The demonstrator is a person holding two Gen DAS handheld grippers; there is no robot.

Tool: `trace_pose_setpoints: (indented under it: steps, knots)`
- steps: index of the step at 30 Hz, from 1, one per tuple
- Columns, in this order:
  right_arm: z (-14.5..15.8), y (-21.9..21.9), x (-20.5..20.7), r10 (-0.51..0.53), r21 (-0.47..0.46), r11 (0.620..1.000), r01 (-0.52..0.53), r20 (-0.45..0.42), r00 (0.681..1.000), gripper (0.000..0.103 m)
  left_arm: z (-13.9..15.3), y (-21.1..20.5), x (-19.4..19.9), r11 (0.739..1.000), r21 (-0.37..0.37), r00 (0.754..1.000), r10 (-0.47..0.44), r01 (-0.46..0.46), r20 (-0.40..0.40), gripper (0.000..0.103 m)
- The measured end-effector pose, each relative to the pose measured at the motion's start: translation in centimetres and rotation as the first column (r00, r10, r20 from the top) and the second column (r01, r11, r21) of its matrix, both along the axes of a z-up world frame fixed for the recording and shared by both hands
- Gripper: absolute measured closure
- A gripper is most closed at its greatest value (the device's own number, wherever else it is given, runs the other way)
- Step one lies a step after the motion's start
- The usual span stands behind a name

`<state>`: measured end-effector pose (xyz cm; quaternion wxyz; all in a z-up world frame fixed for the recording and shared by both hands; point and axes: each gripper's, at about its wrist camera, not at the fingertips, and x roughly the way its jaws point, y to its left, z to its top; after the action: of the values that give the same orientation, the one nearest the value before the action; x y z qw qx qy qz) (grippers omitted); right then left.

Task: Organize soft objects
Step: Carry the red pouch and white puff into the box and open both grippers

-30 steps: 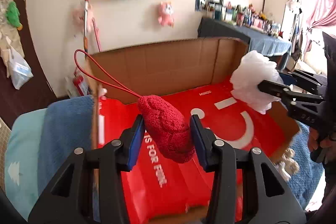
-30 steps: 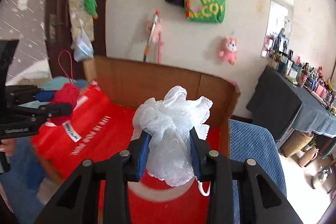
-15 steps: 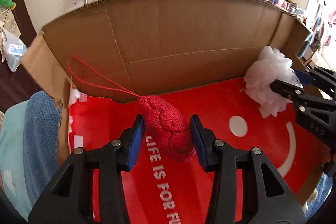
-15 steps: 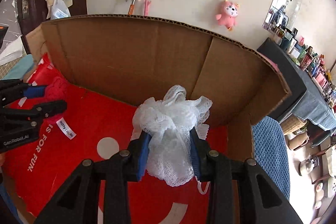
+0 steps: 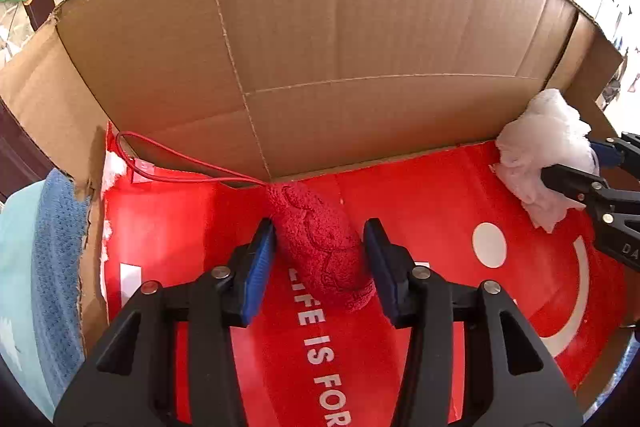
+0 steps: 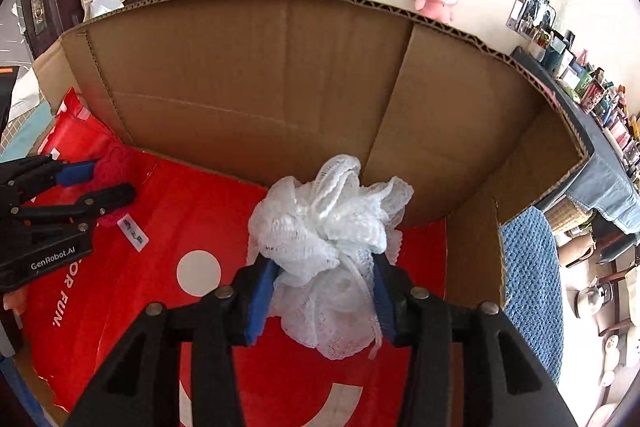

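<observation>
Now | left gripper (image 5: 319, 254) clamps red plush (image 5: 320, 247) | right gripper (image 6: 320, 291) clamps white puff (image 6: 324, 227)

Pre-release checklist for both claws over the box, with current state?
1. Left claw grips red plush: ok.
2. Right claw grips white mesh puff: ok.
3. Both items inside cardboard box walls: ok.
4. Claws apart from each other: ok.
5. Red cord clear of the left claw's pads: ok; it trails to the box corner.
6. Items touching red bag liner: cannot tell.
</observation>
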<state>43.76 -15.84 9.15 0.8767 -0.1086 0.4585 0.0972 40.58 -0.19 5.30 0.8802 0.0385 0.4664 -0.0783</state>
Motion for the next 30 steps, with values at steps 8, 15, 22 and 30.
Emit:
trace_pose_setpoints:
  steps: [8, 15, 22, 30]
  knots:
    - [0.0, -0.5, 0.7, -0.007, 0.014, 1.000, 0.007, -0.013, 1.000, 0.051, 0.2, -0.5, 1.0, 1.000, -0.005, 1.000, 0.010, -0.010, 0.000, 0.054]
    - [-0.2, -0.1, 0.8, -0.003, -0.001, 1.000, 0.003, -0.017, 1.000, 0.046, 0.1, 0.5, 1.0, 0.999, -0.038, 1.000, 0.013, -0.013, 0.011, 0.040]
    - [-0.3, 0.1, 0.8, -0.003, 0.001, 1.000, 0.004, -0.020, 1.000, 0.041, 0.2, 1.0, 1.1, 0.999, -0.046, 0.999, 0.016, -0.014, 0.032, 0.030]
    - [-0.1, 0.3, 0.5, 0.003, -0.004, 1.000, -0.003, -0.011, 1.000, 0.032, 2.1, 1.4, 1.1, 0.996, -0.085, 0.999, 0.020, -0.016, 0.049, 0.026]
